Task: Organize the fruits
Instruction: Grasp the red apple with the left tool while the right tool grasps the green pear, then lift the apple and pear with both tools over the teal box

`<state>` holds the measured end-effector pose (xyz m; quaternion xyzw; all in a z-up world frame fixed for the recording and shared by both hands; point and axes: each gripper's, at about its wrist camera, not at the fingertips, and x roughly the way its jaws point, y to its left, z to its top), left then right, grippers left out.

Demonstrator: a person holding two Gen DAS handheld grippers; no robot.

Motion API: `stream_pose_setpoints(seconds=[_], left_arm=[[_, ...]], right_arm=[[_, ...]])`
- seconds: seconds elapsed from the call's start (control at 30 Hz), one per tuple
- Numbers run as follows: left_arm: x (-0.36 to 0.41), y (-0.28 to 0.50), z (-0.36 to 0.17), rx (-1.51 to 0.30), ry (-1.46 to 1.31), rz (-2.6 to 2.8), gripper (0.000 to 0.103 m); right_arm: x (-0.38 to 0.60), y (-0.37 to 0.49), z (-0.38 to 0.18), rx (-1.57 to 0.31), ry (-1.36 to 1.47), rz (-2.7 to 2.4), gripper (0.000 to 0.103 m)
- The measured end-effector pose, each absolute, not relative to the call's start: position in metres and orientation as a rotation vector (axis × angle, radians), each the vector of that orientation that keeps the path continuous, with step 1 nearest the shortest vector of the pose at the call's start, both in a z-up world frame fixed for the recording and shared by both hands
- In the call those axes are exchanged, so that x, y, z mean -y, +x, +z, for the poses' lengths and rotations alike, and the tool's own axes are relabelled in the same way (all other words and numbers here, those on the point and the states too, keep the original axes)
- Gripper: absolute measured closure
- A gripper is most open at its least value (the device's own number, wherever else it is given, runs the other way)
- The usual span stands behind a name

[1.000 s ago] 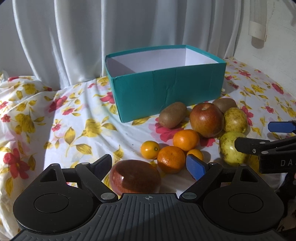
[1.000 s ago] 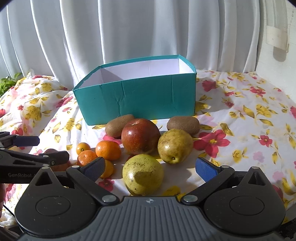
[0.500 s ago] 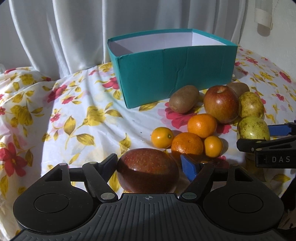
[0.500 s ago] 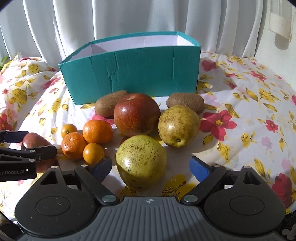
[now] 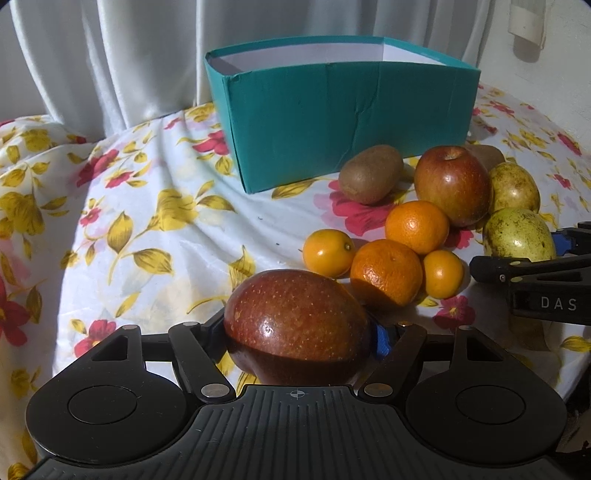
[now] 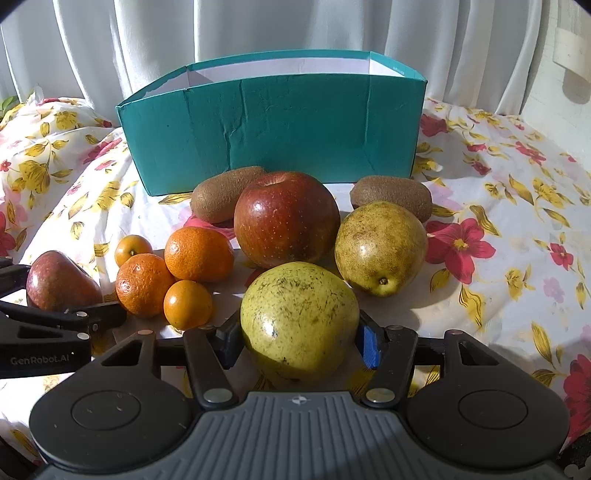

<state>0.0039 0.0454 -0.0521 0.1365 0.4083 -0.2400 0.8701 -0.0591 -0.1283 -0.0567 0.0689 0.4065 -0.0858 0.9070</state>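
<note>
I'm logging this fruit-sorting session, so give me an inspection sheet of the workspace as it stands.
Surface: floral tablecloth, rumpled.
Job's things: teal box, contents hidden; two kiwis, two red apples, two yellow-green pears, two mandarins, two kumquats in front of it.
Clutter: nothing seen.
Grippers: left hand-held gripper shut on near red apple; right hand-held gripper closing around near pear, pads at its sides.
Cables: nothing seen.
Surroundings: white curtain behind.

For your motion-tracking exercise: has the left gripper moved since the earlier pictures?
Yes. The left gripper has come forward and down around the red apple; the teal box looms larger and nearer.
</note>
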Motion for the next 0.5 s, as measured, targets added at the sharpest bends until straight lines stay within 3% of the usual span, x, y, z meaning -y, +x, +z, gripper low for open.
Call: stream_pose_setpoints(seconds=[0.3, 0.5], left_arm=[[-0.042, 0.003, -0.046, -0.858, 0.298, -0.503, 0.028], [-0.042, 0.005, -0.009, -0.819, 0.24, -0.527, 0.028]], right_arm=[[0.131, -0.059, -0.053, -0.838, 0.154, -0.165, 0.043], [0.134, -0.065, -0.028, -0.794, 0.159, -0.147, 0.043]])
